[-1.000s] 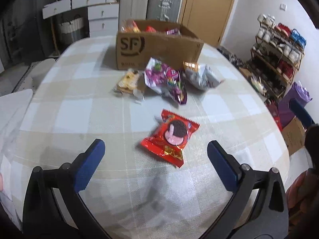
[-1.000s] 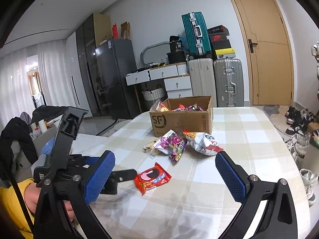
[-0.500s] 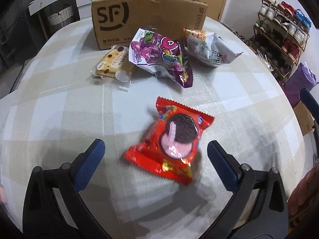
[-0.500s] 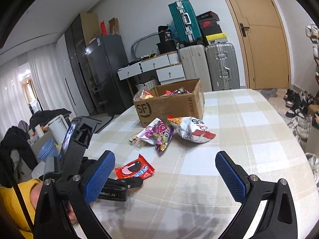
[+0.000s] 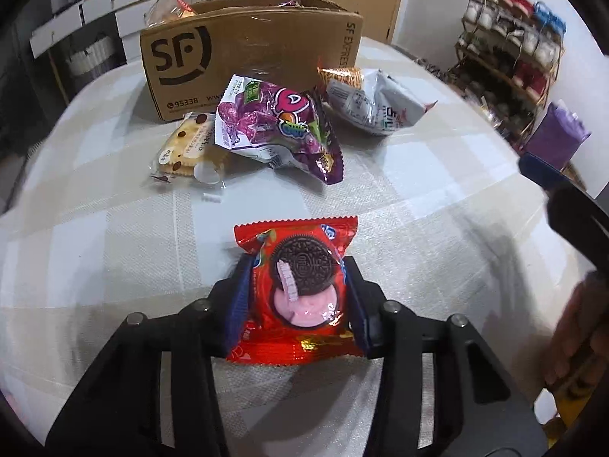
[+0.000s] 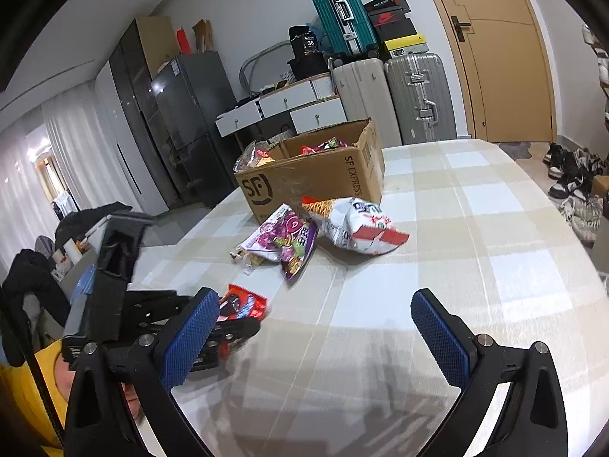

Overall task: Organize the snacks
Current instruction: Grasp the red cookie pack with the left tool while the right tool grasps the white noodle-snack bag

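Since 0.5 s ago: left gripper (image 5: 297, 297) now clamped on red foil cookie packet w/ dark sandwich-biscuit picture (image 5: 298, 289), blue pads pressing both sides, packet at table level on checked beige-white tablecloth (image 5: 437, 236). Beyond, L to R: clear-wrapped yellow cracker pack (image 5: 186, 146), purple-white candy bag (image 5: 281, 129) just beside it, silver-white crumpled chip bag (image 5: 375, 106), all in front of brown cardboard SF box (image 5: 247, 57) holding more snacks. Right gripper (image 6: 316, 339) spread wide, nothing between fingers, over tablecloth.

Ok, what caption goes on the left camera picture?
Left gripper shut on the red cookie packet, cardboard box behind.
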The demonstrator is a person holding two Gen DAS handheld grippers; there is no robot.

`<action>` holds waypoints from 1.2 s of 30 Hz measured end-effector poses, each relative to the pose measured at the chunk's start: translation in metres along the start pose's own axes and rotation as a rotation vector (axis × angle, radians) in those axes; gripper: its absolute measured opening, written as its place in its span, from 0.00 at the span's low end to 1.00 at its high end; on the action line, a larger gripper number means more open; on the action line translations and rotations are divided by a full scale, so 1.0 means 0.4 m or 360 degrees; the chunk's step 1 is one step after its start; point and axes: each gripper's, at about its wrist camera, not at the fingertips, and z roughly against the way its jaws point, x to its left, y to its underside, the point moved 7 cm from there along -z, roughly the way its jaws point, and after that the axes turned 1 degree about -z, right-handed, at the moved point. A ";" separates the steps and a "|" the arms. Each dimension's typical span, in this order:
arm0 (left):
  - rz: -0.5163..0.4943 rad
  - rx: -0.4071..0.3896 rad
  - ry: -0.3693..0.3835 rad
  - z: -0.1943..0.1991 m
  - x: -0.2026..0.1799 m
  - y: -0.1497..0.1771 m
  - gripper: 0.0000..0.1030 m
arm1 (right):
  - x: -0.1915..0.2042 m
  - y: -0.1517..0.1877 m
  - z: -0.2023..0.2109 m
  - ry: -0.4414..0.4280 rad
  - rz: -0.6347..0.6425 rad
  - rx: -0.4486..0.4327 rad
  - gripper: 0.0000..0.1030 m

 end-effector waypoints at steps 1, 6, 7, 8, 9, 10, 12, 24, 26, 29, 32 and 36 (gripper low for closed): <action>0.0020 -0.0001 0.0032 0.002 0.005 -0.002 0.41 | -0.003 -0.010 -0.009 0.0007 0.0013 0.0010 0.99; 0.0069 -0.0009 0.0099 0.006 0.028 -0.006 0.41 | -0.022 -0.067 -0.059 0.0032 0.0080 0.0063 0.99; 0.0080 -0.0009 0.0112 0.009 0.032 -0.006 0.41 | -0.028 -0.083 -0.073 0.0048 0.0097 0.0070 0.99; 0.0086 -0.0015 0.0118 0.013 0.040 -0.007 0.41 | -0.034 -0.097 -0.086 0.0064 0.0114 0.0078 0.99; 0.0091 -0.0019 0.0119 0.016 0.048 -0.009 0.41 | -0.039 -0.111 -0.101 0.0067 0.0132 0.0090 0.99; 0.0101 -0.0021 0.0128 0.019 0.053 -0.011 0.41 | -0.044 -0.125 -0.122 0.0049 0.0145 0.0110 0.99; 0.0115 -0.0033 0.0142 0.034 0.065 0.009 0.41 | -0.055 -0.147 -0.173 -0.0008 0.0149 0.0187 0.99; 0.0185 -0.0051 0.0129 0.075 0.113 0.053 0.41 | -0.121 -0.152 -0.420 -0.0129 0.0187 0.0578 0.94; 0.0202 -0.0052 0.0127 0.078 0.117 0.054 0.41 | -0.118 -0.143 -0.430 -0.0201 0.0127 0.0616 0.76; 0.0221 -0.0068 0.0125 0.096 0.115 0.057 0.41 | -0.097 -0.129 -0.422 -0.0208 0.0177 0.0617 0.55; 0.0219 -0.0082 0.0118 0.116 0.109 0.061 0.41 | -0.084 -0.114 -0.405 -0.0202 0.0184 0.0623 0.53; 0.0208 -0.0101 0.0132 0.152 0.099 0.065 0.41 | -0.075 -0.100 -0.342 -0.0249 0.0085 0.0586 0.53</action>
